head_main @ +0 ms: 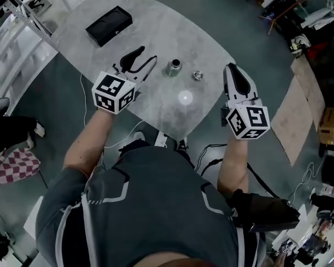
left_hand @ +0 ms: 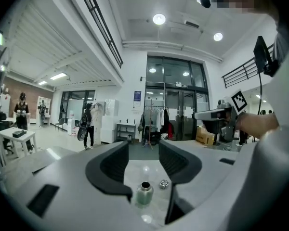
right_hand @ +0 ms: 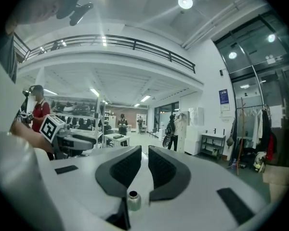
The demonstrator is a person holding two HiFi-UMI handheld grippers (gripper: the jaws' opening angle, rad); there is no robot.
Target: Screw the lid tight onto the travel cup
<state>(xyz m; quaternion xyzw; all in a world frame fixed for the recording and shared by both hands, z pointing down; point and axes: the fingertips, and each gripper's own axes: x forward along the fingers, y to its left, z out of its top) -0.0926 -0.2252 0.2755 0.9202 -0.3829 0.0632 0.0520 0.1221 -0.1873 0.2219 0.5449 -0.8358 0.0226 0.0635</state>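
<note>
Jaws, left gripper [left_hand: 143, 148]: spread, nothing btwn the pads. Jaws, right gripper [right_hand: 144, 150]: all but pressed together, empty. Both grippers hover over the near edge of the counter [head_main: 172, 32], pointing away from the person, one on each side of the work.

Just beyond the tips: travel cup [head_main: 173, 67], metal, upright, mouth open. Lid [head_main: 197, 75] lies on the counter just beside it, to the right, not touching. Lid is not on; no threading begun.

Step in hand, in my judgement: approach, pre-grasp, nothing held yet. Next move calls for the left jaws to close round the cup body and steady it. Right jaws must open first, then take the lid, seat it square on the mouth and turn it down tight. Risk: cross-threading if the lid goes on tilted.

Containers: cup interior reads dark, contents cannot be told. Far left of counter: black case [head_main: 108, 25], shut, contents not visible.
</note>
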